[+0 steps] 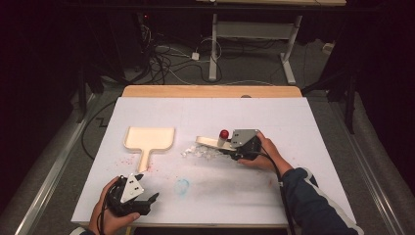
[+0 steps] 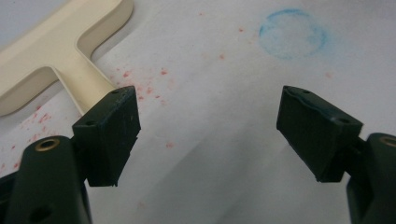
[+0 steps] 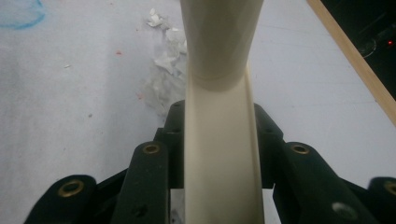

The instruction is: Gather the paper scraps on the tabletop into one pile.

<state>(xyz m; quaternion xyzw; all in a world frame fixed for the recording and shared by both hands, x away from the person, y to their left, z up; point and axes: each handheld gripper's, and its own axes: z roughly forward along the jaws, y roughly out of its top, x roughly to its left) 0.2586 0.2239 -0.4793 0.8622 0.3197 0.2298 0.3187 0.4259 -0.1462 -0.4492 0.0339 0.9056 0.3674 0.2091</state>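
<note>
My right hand-held gripper (image 1: 234, 149) clamps the brush handle (image 3: 219, 140); paper scraps (image 1: 198, 152) lie just left, toward dustpan (image 1: 149, 138); left hand-held gripper (image 1: 147, 201) wide, empty.

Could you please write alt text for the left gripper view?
The left gripper hovers open over a white table, its two black jaws wide apart and empty. A cream dustpan lies beyond the left jaw, with red specks and a blue ring stain on the surface.
</note>
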